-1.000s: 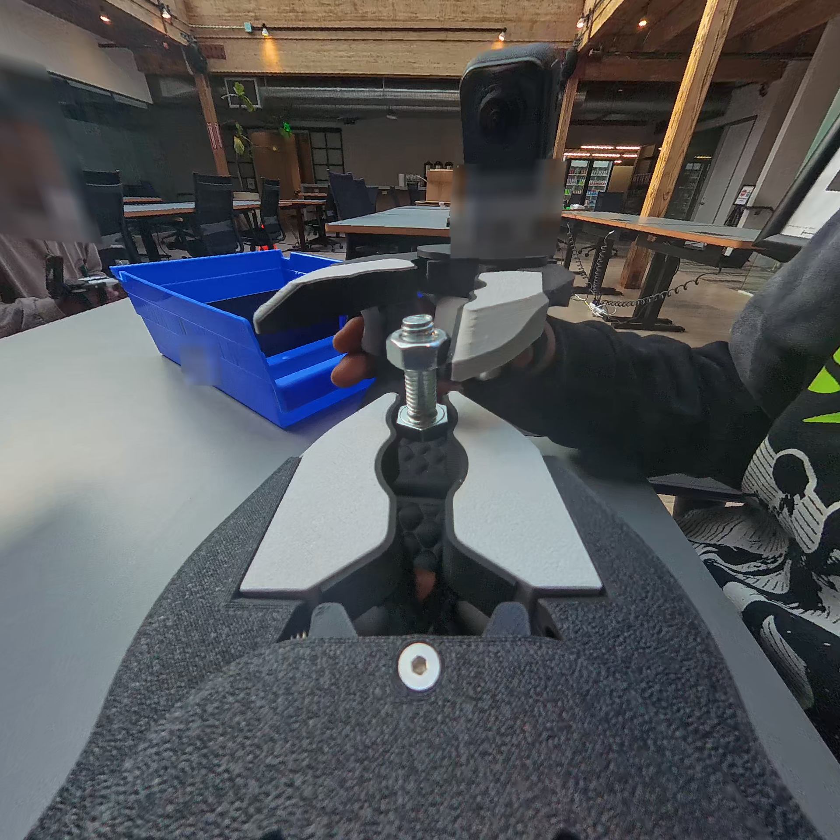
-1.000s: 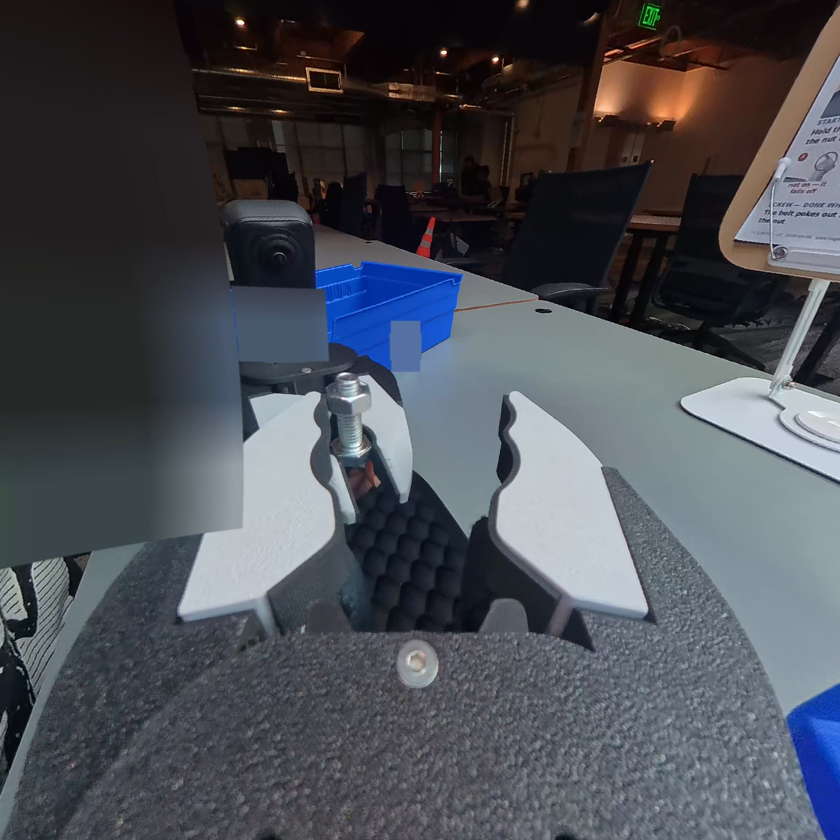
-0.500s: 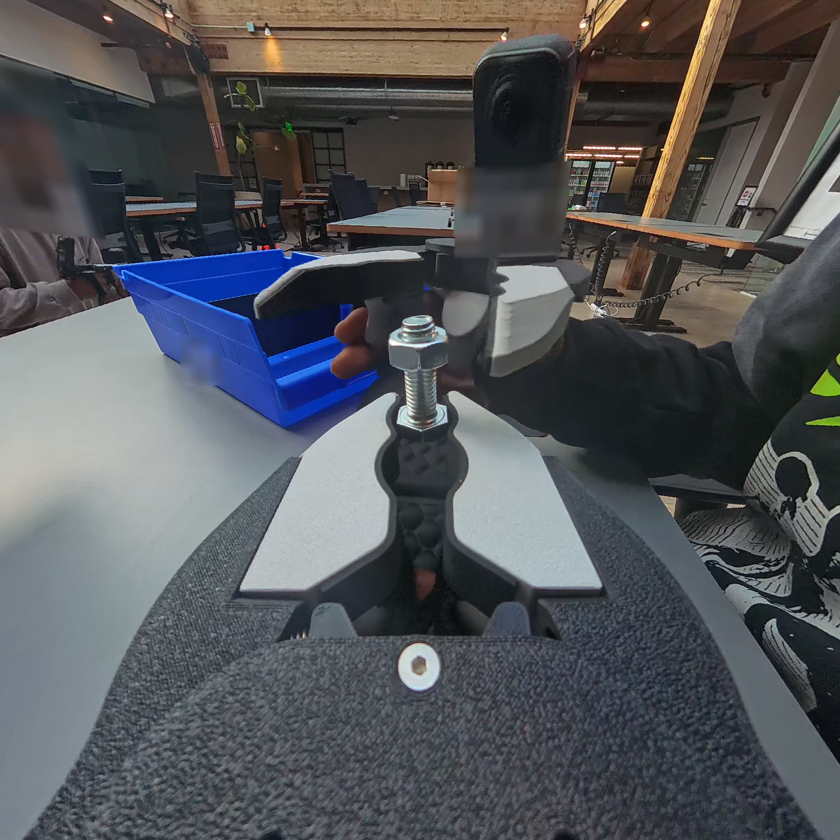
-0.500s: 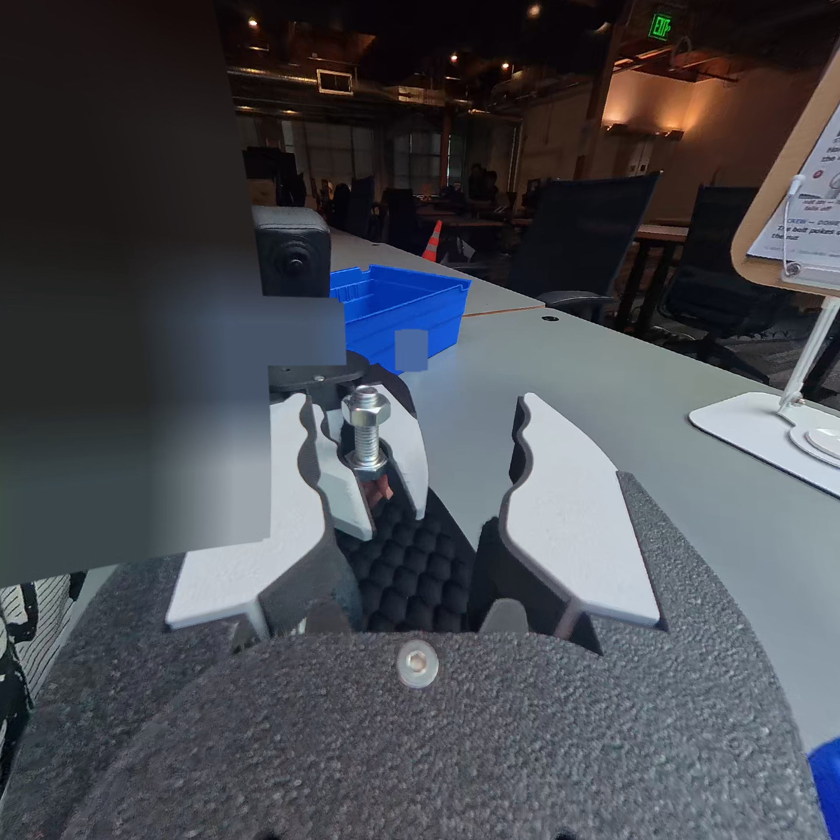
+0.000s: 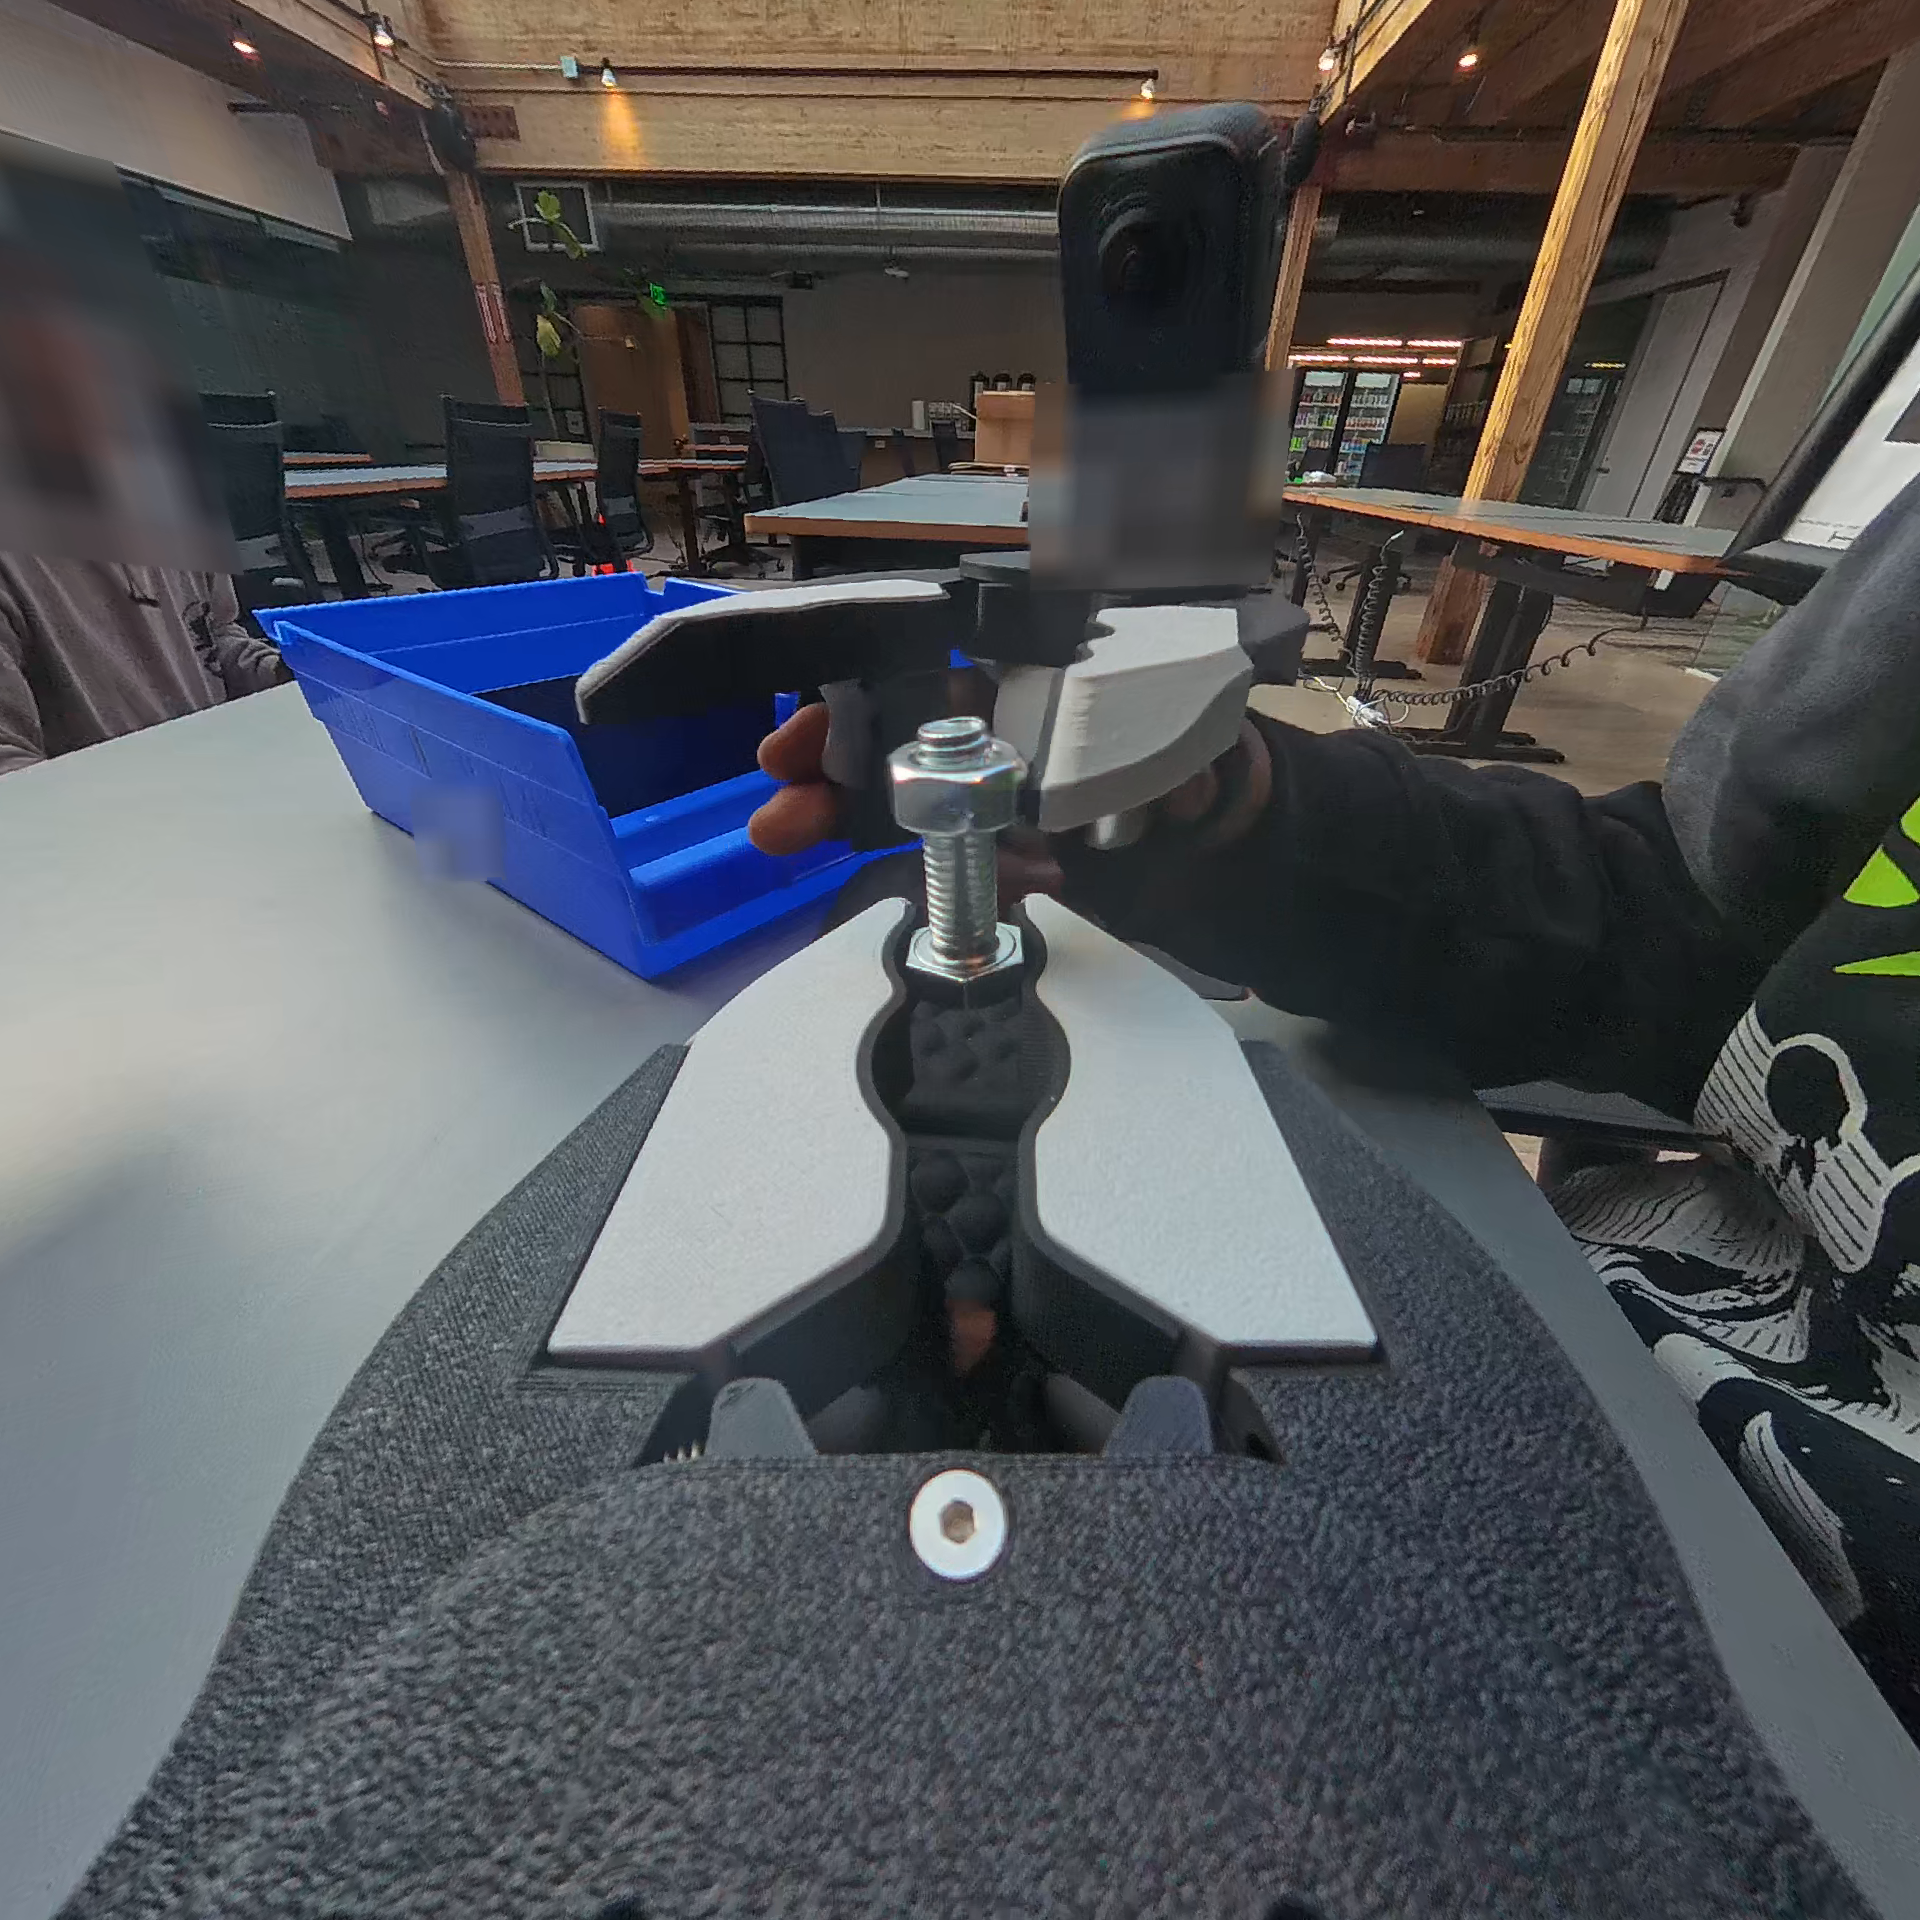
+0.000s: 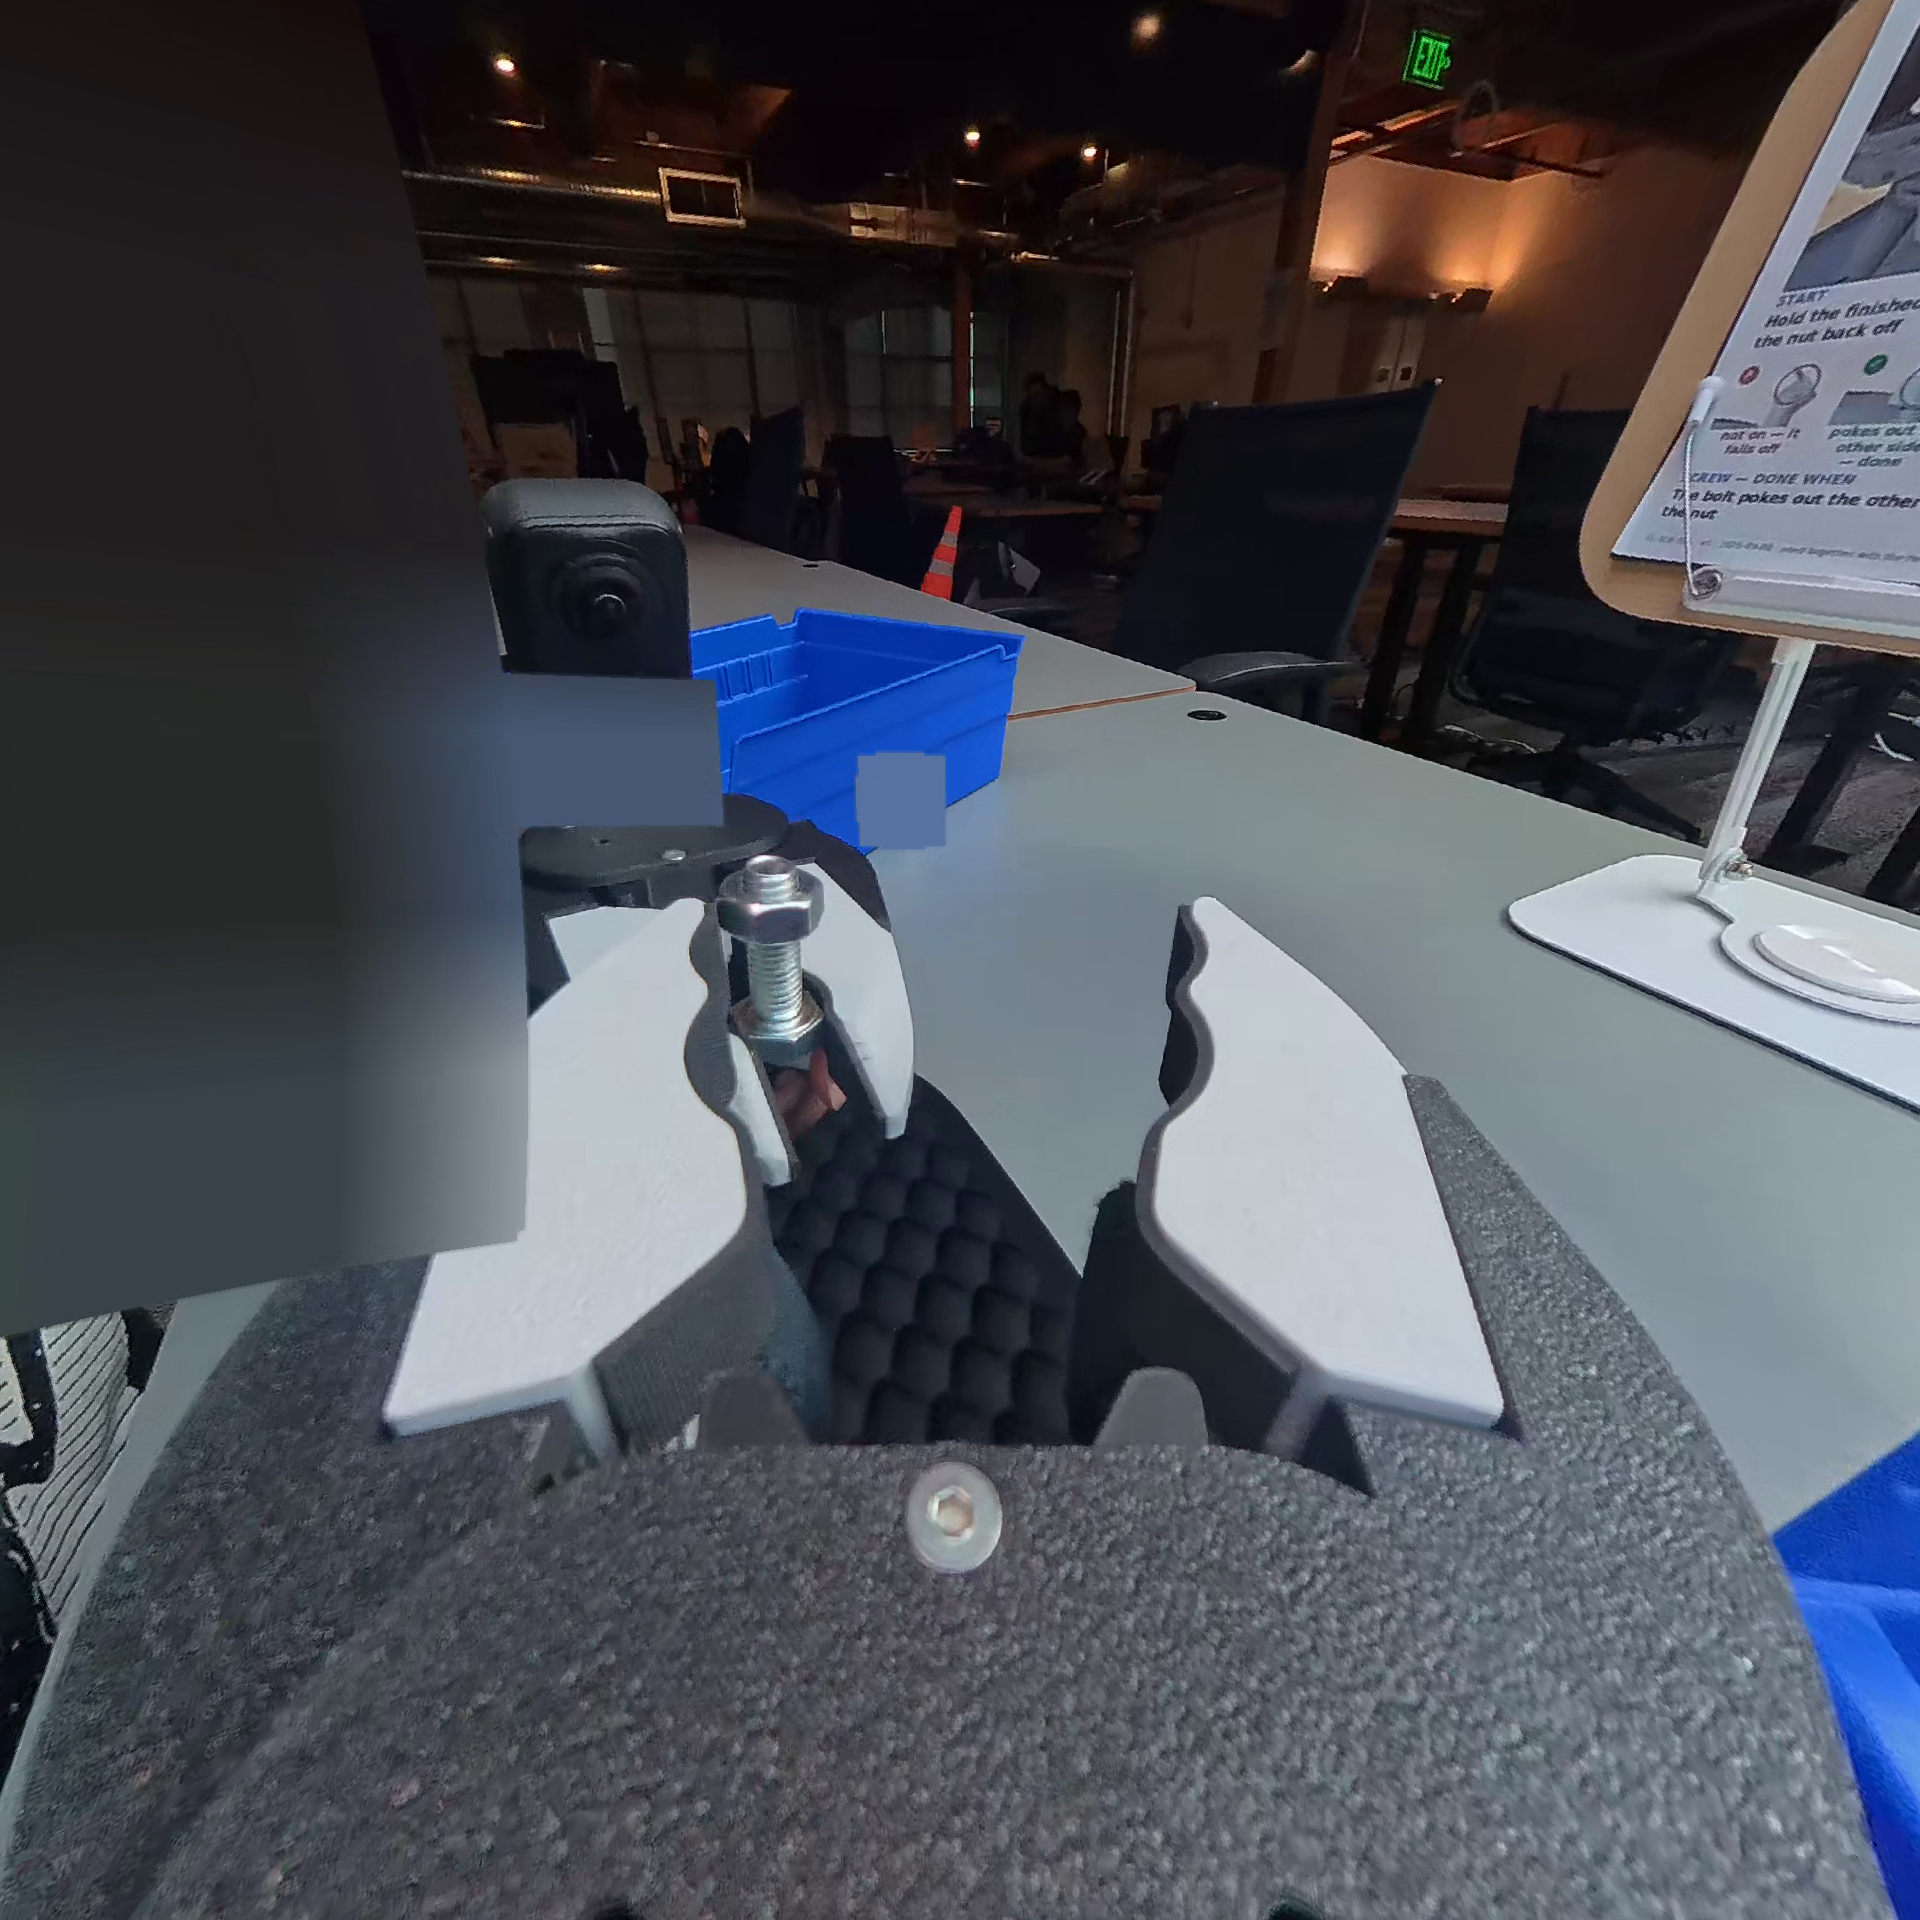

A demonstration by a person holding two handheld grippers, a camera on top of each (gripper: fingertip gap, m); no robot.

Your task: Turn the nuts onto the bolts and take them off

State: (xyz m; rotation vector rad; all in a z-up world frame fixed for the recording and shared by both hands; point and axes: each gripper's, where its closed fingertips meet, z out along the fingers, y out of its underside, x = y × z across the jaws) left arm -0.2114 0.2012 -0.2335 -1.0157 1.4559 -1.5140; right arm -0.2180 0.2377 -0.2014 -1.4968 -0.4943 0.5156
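Observation:
My left gripper [image 5: 961,935] is shut on the hex head of a steel bolt [image 5: 961,883] and holds it upright above the grey table [image 5: 260,1039]. A steel nut [image 5: 956,790] sits near the top of the thread. My right gripper [image 6: 945,914] is open. The nut [image 6: 769,909] stands between its fingers, close beside the left one [image 6: 623,1091]. In the left wrist view the right gripper [image 5: 935,686] is behind the bolt, held by a hand. The left gripper [image 6: 790,1039] and the bolt [image 6: 774,982] also show in the right wrist view.
A blue bin [image 5: 499,707] stands on the table behind the bolt; it also shows in the right wrist view [image 6: 862,707]. An instruction card on a white stand [image 6: 1662,935] is at the right. Another blue object [image 6: 1860,1610] is at the lower right. The table edge and a dark sleeve [image 5: 1455,883] are on the right. Tip to tip, the grippers are about 4 centimeters apart.
The right gripper has swung a little around the nut and stays open. The bolt and nut have not moved in the left gripper.

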